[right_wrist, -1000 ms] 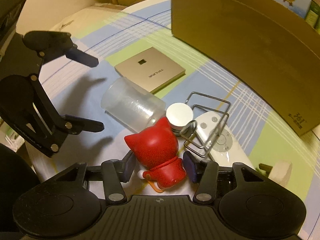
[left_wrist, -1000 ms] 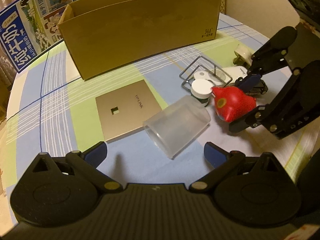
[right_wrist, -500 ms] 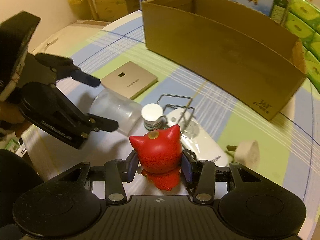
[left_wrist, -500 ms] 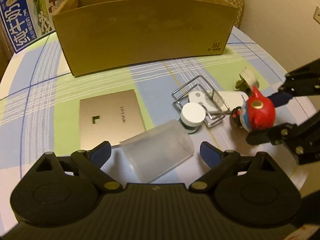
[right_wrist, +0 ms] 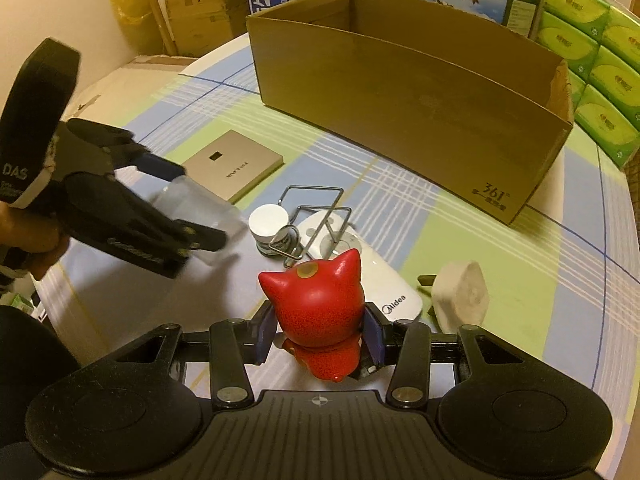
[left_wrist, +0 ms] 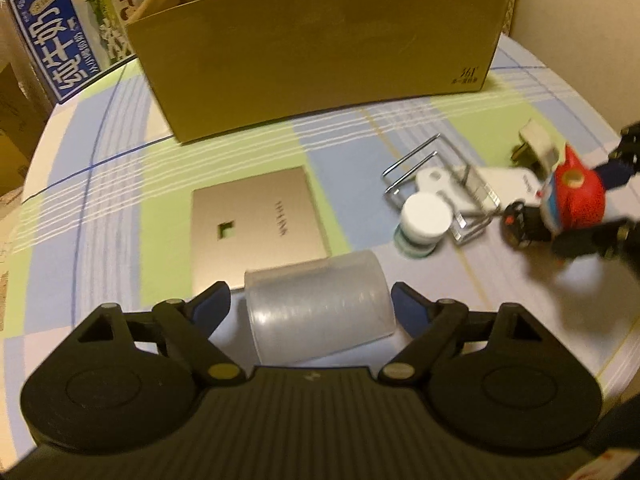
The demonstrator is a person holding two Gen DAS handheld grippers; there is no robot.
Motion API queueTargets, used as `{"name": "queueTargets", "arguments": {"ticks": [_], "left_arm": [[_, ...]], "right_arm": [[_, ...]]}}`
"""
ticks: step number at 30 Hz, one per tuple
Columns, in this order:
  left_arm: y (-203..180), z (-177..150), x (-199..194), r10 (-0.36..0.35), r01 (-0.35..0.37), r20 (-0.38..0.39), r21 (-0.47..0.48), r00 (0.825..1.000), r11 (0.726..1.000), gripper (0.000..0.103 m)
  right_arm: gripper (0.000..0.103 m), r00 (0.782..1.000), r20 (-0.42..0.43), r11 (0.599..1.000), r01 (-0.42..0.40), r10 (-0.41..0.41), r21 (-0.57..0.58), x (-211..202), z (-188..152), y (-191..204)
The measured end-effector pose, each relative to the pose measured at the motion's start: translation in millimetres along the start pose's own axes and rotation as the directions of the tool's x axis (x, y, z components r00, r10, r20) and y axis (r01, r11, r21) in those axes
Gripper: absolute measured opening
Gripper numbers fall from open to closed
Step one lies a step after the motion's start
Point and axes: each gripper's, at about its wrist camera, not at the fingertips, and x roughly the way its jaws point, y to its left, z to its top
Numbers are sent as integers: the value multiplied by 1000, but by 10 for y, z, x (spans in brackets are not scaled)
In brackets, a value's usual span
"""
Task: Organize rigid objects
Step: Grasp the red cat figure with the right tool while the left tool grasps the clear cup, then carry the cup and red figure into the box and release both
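Observation:
A clear plastic cup lies on its side on the checked tablecloth, between the fingers of my left gripper. The jaws are closing, and a thin gap still shows on the left side. The right wrist view shows the left gripper straddling the cup. My right gripper is shut on a red cat figurine, held just above the table. In the left wrist view the figurine sits at the far right. An open cardboard box stands at the back.
A flat gold box, a white-lidded jar, a wire stand, a white remote and a white plug lie on the table. Milk cartons and green tissue packs stand behind the box.
The left gripper came forward over the cup and its jaws narrowed around it. The right gripper shut on the red figurine and carried it up and to the right.

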Motion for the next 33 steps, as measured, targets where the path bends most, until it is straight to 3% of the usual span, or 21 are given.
{"name": "queueTargets", "arguments": {"ticks": [3, 5, 19, 33], "left_arm": [[61, -69, -20, -7, 7, 1, -11, 1000, 1000, 80], [73, -95, -12, -15, 15, -2, -14, 1000, 1000, 69], [79, -50, -312, -14, 14, 53, -2, 998, 1000, 68], [90, 352, -814, 10, -12, 123, 17, 992, 1000, 68]], "right_arm": [[42, 1000, 3, 1000, 1, -1, 8, -3, 2, -12], [42, 1000, 3, 1000, -2, 2, 11, 5, 7, -6], [42, 999, 34, 999, 14, -16, 50, -144, 67, -15], [42, 994, 106, 997, 31, -39, 71, -564, 395, -33]]}}
